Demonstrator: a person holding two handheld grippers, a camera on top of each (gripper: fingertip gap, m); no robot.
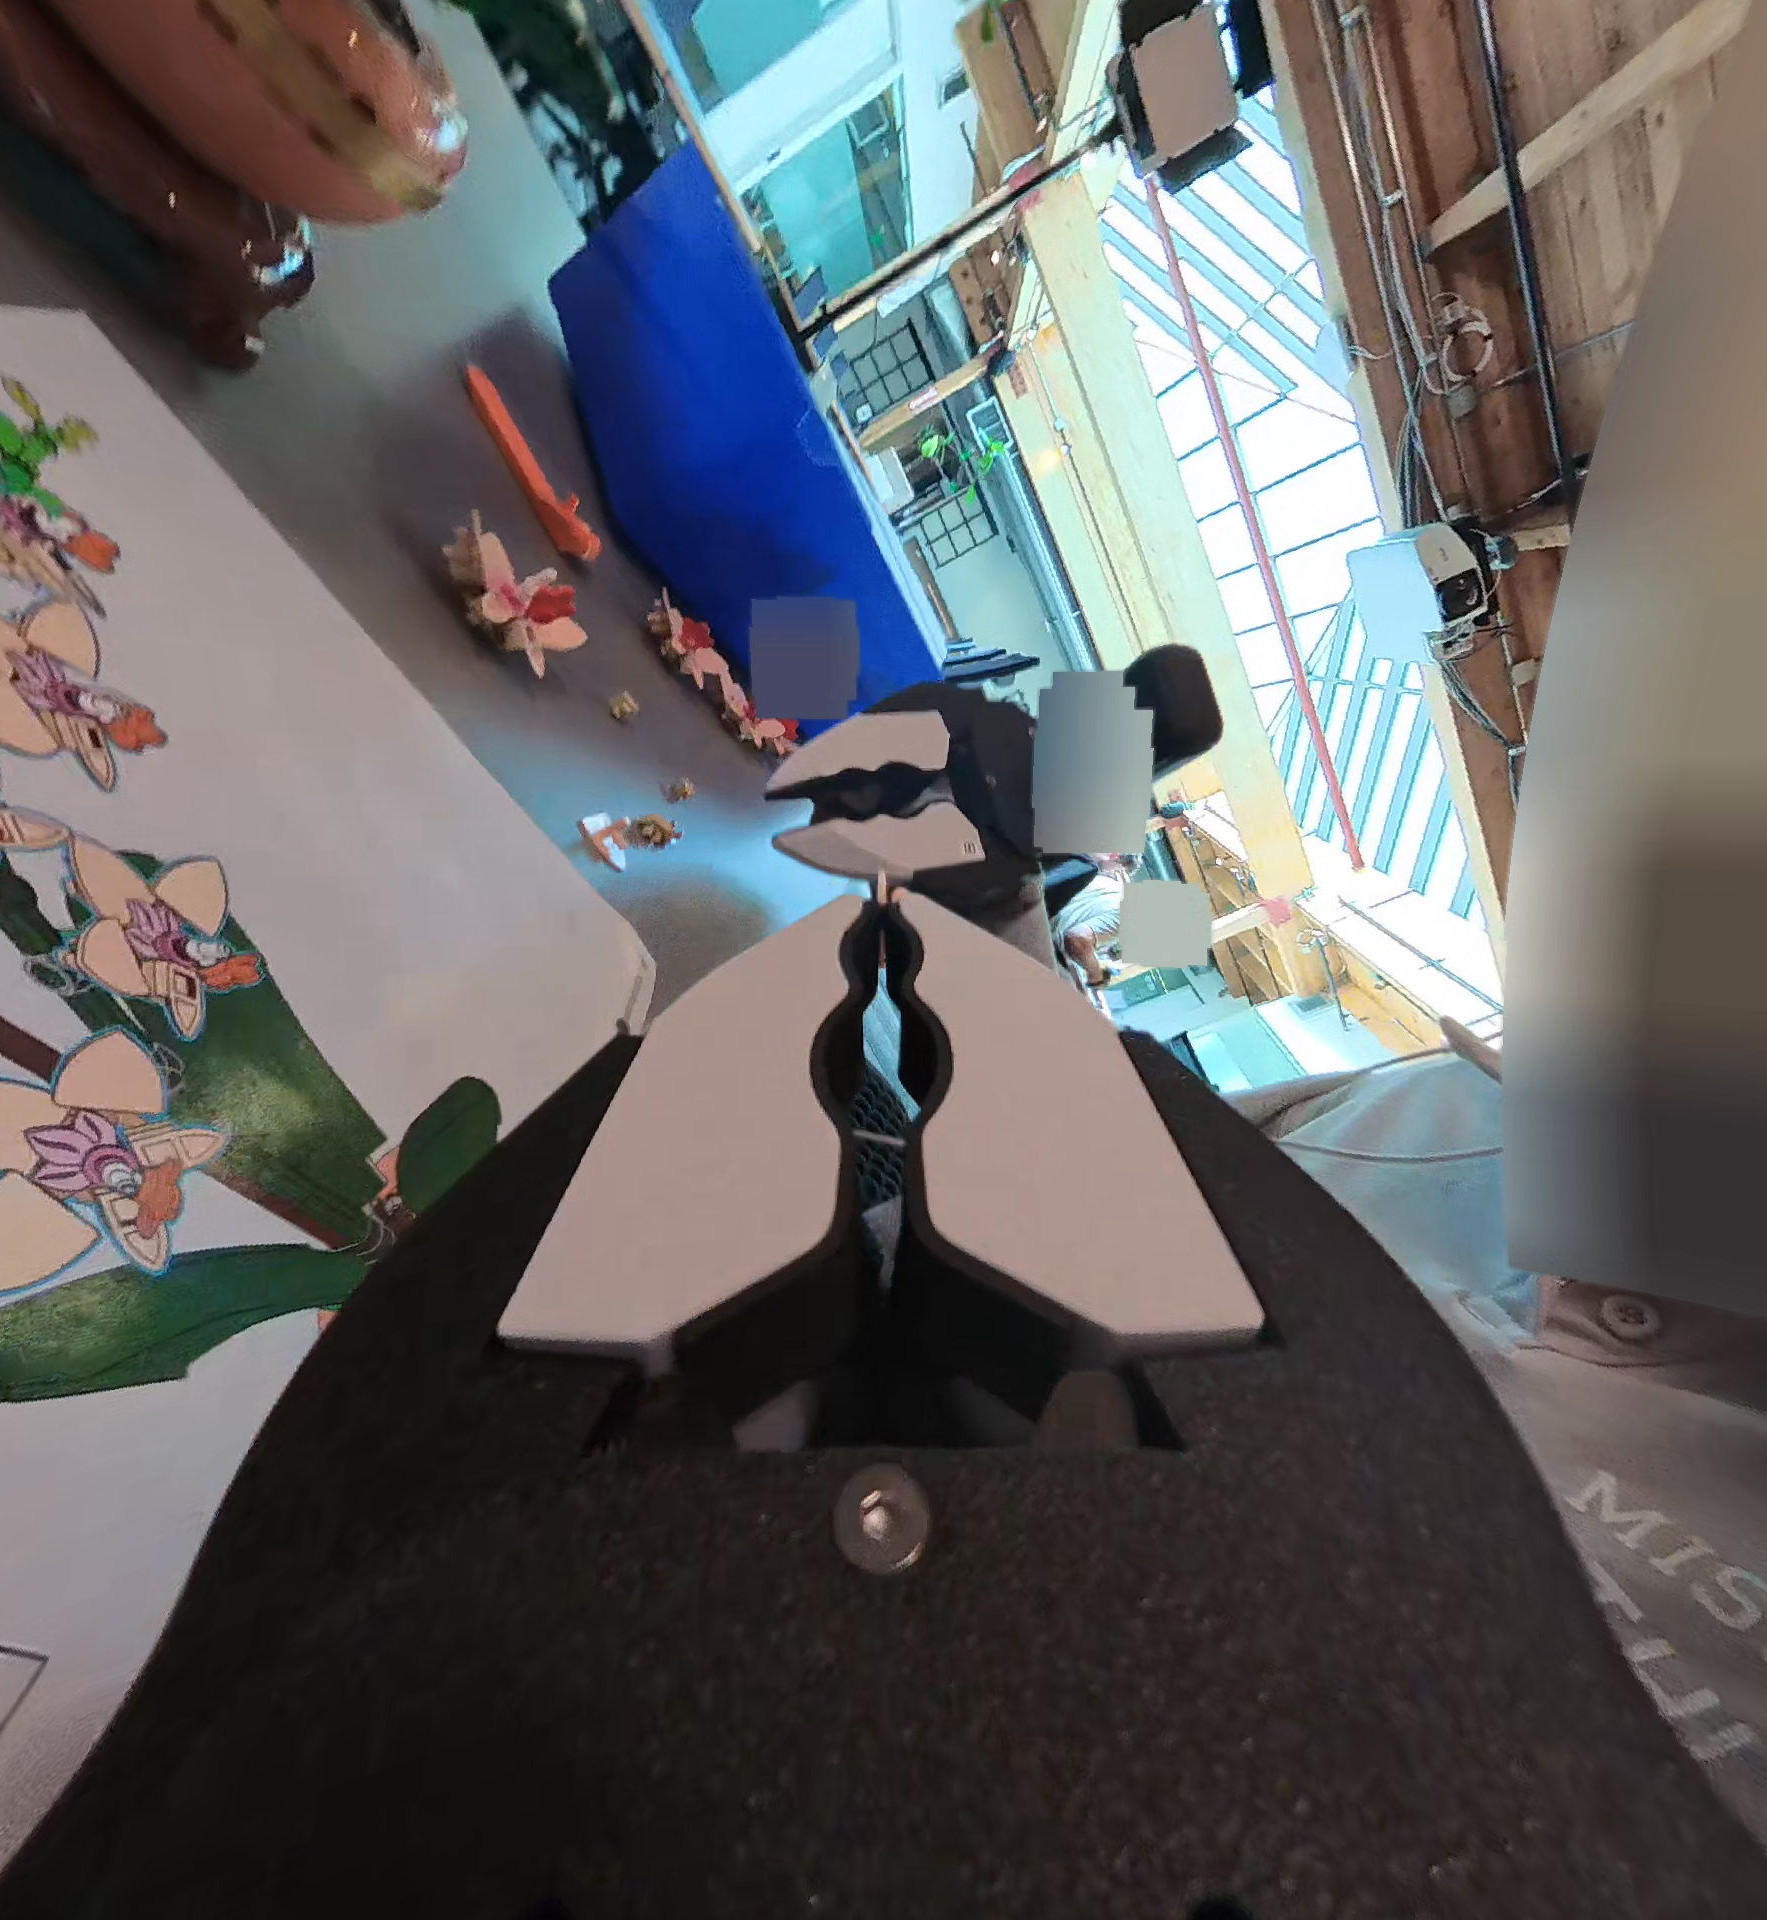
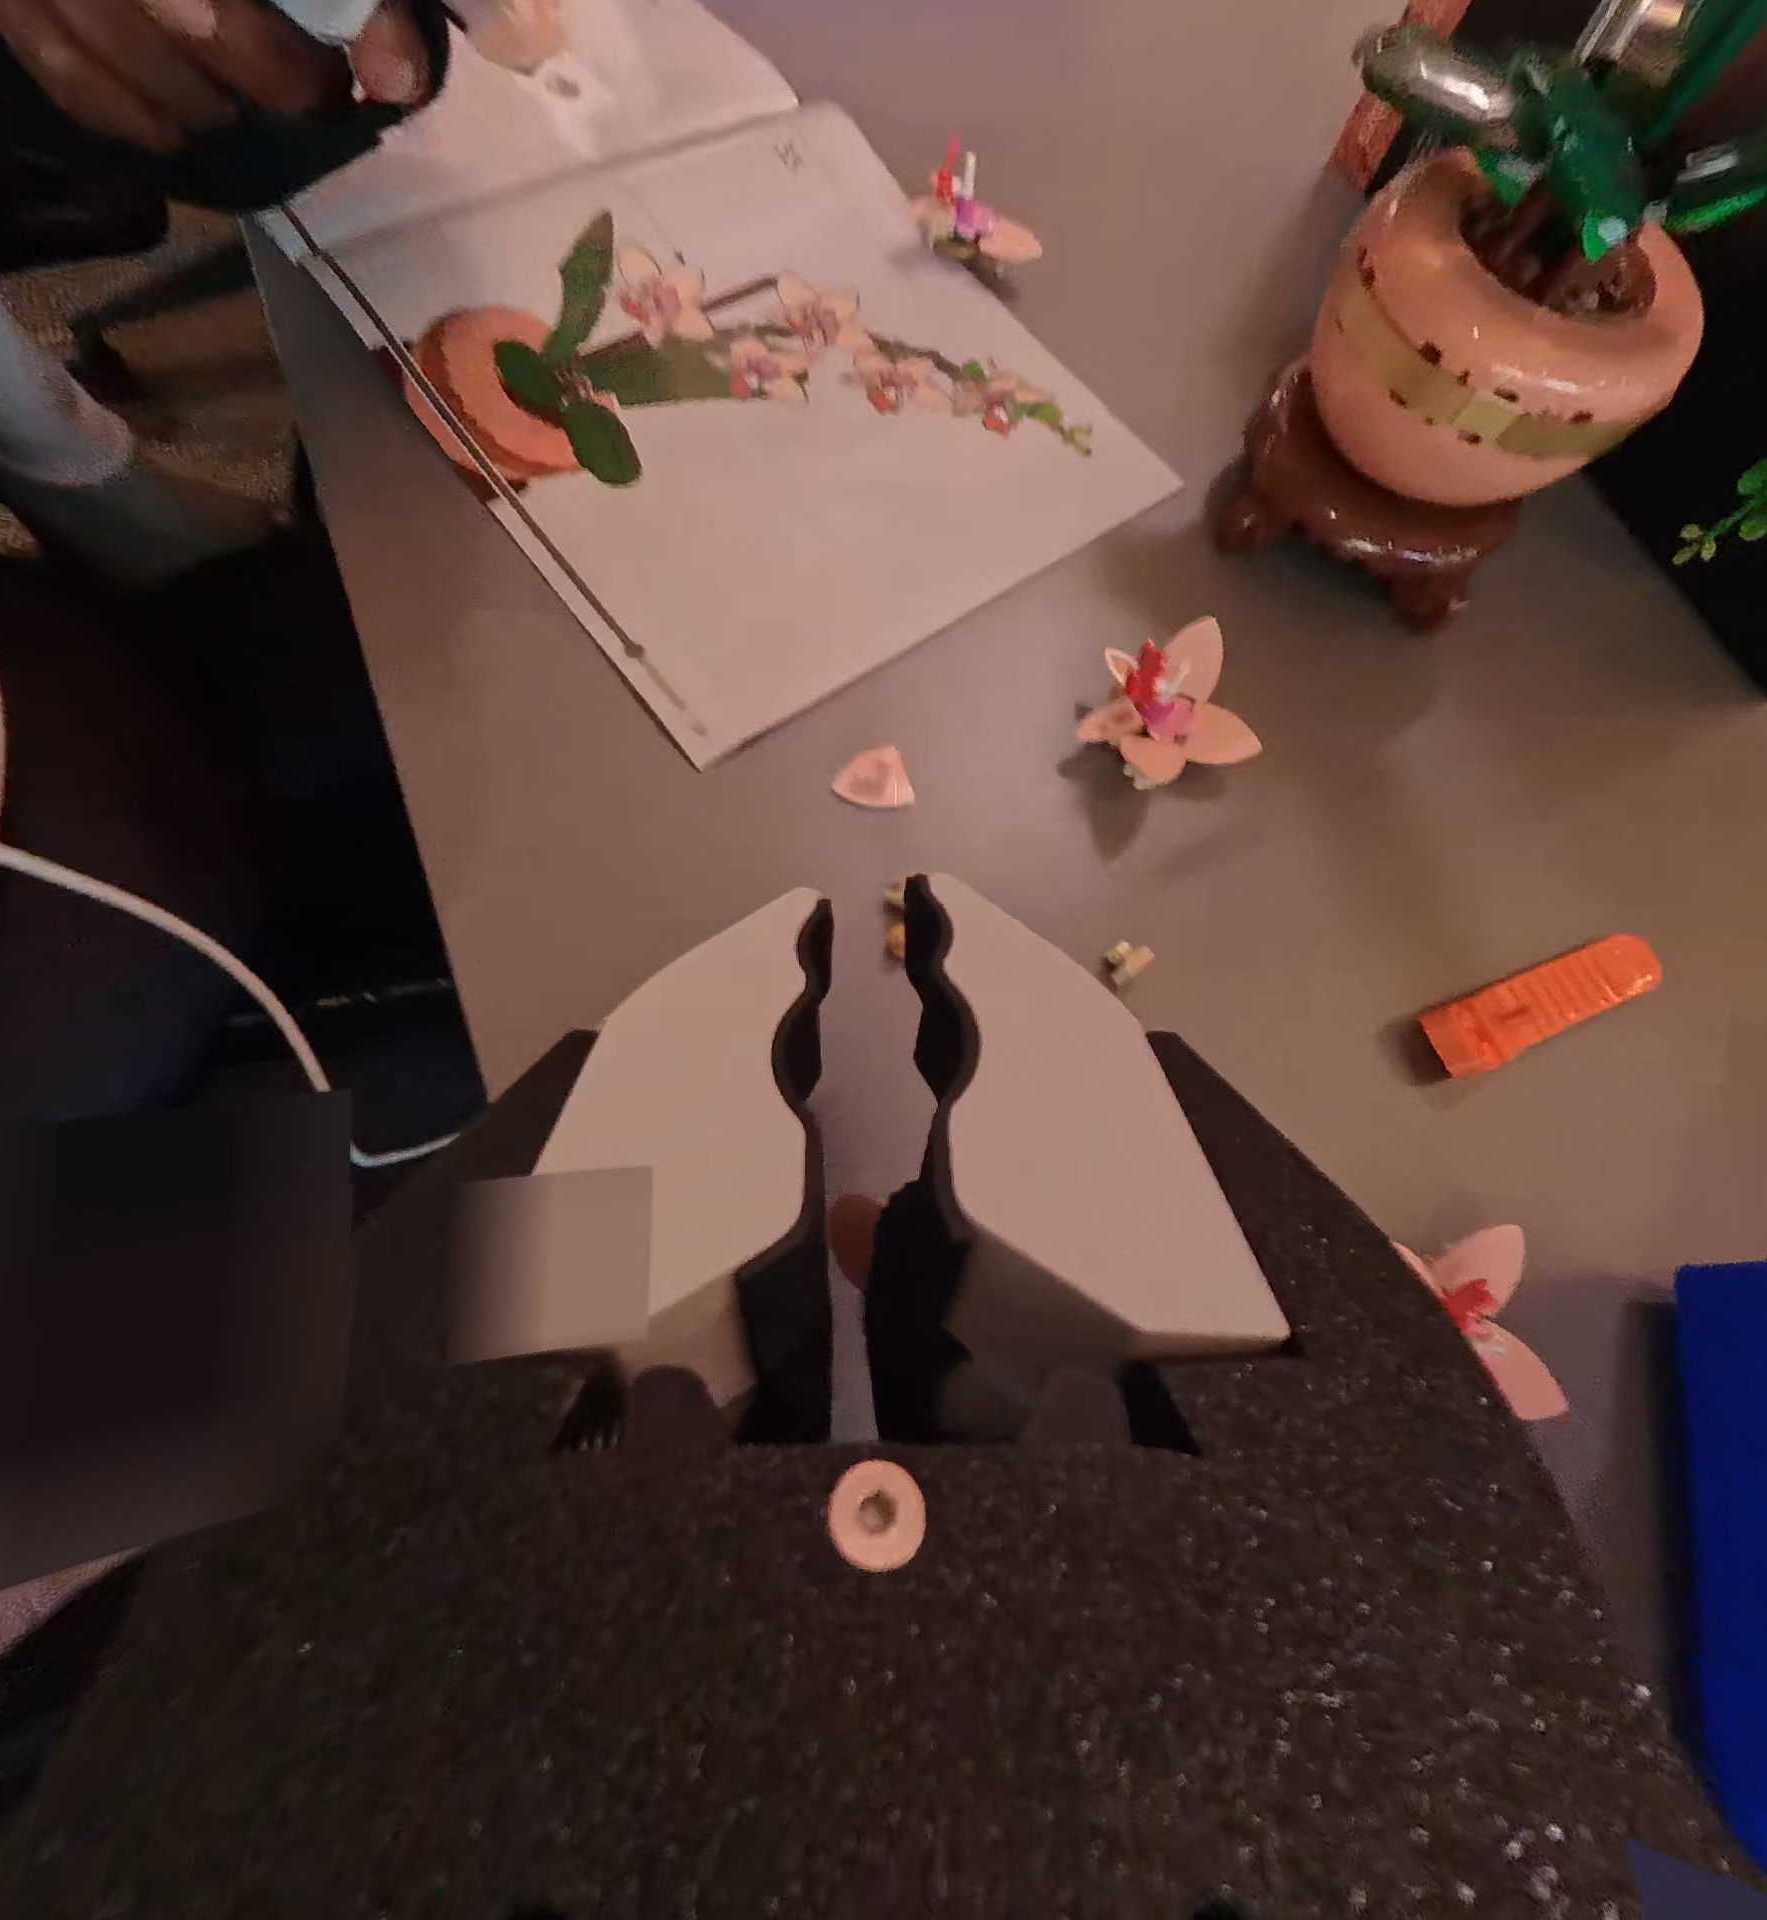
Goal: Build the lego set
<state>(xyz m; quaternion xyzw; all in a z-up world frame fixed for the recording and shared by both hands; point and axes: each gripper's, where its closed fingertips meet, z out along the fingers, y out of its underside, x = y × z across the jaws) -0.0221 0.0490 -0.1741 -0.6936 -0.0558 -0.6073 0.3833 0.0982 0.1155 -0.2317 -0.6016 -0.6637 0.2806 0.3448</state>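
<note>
My left gripper (image 1: pixel 884 909) is shut, and a thin small white lego piece (image 1: pixel 885 886) sticks out between its tips, held in the air off the table's edge. My right gripper (image 2: pixel 863 904) is open by a narrow gap, low over the grey table (image 2: pixel 1274 1039). It also shows farther off in the left wrist view (image 1: pixel 796 810). A small tan piece (image 2: pixel 893 935) lies at its right fingertip, not gripped. A loose pale petal (image 2: pixel 874 779) lies just ahead. A built orchid flower (image 2: pixel 1165 707) lies ahead to the right. The peach pot with green stems (image 2: pixel 1481 353) stands at the back right.
The open instruction booklet (image 2: pixel 806 499) lies at the back left. An orange brick separator (image 2: pixel 1539 1003), another tan piece (image 2: pixel 1128 961), two more flowers (image 2: pixel 972 223) (image 2: pixel 1481 1320), a blue box (image 2: pixel 1762 1558) and a black box (image 2: pixel 1741 520) lie around. The table edge (image 2: pixel 391 831) runs on the left. Left tips to right tips: about 15 cm. To the loose pale petal (image 2: pixel 874 779): right tips about 6 cm, left tips about 15 cm. Look for it in the left wrist view (image 1: pixel 599 842) too.
</note>
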